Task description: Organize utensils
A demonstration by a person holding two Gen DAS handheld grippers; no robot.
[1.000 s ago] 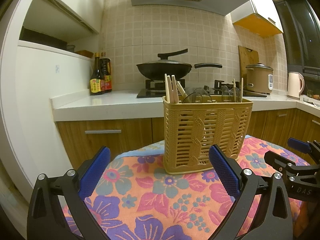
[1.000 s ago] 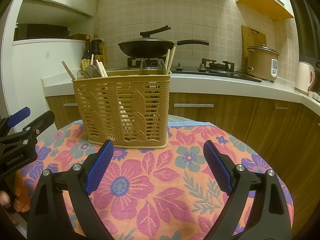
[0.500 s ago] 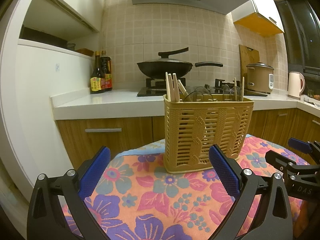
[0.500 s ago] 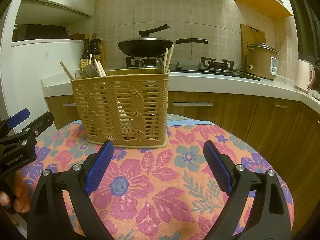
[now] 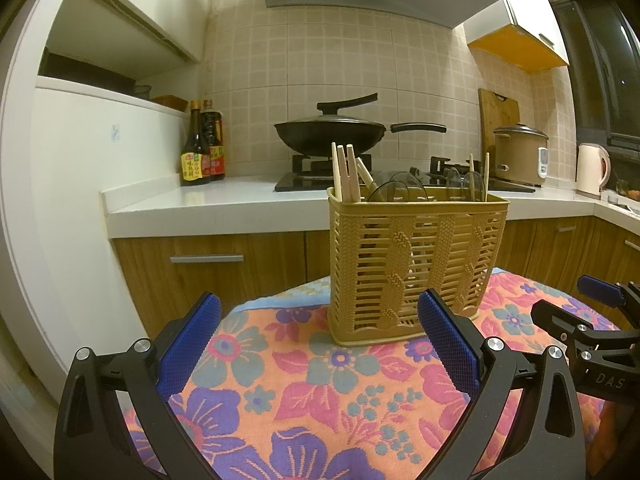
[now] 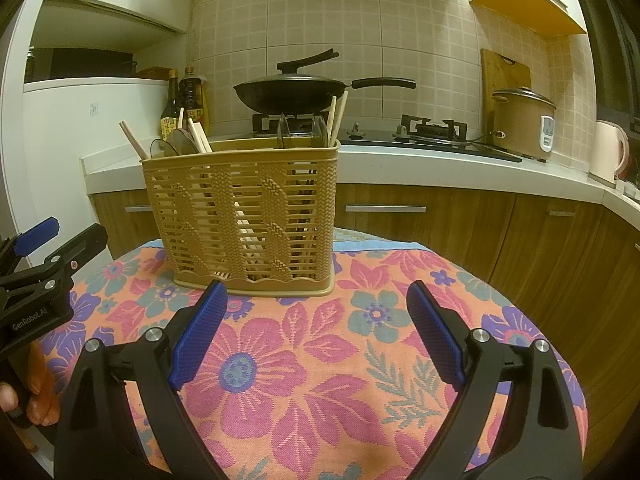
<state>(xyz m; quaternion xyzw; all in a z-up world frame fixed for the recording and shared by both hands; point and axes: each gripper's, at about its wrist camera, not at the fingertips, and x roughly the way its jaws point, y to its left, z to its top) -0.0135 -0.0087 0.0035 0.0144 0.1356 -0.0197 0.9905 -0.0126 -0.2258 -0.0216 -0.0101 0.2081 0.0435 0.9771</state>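
A tan plastic utensil basket (image 5: 412,264) stands upright on the flowered tablecloth (image 5: 320,392); it also shows in the right wrist view (image 6: 244,216). Wooden chopsticks (image 5: 344,172) and clear spoons (image 5: 396,190) stick out of its top. My left gripper (image 5: 320,344) is open and empty, in front of the basket and a little to its left. My right gripper (image 6: 316,332) is open and empty, in front of the basket and to its right. Each gripper shows at the edge of the other's view.
Behind the table runs a white kitchen counter (image 5: 208,204) with wooden cabinets below. On it are a black wok (image 5: 332,132) on the hob, sauce bottles (image 5: 202,148), a rice cooker (image 5: 520,156) and a kettle (image 5: 592,168). The table edge drops off at right (image 6: 576,392).
Both grippers have drifted slightly; the basket sits a little higher and further in both views. Both stay open and empty.
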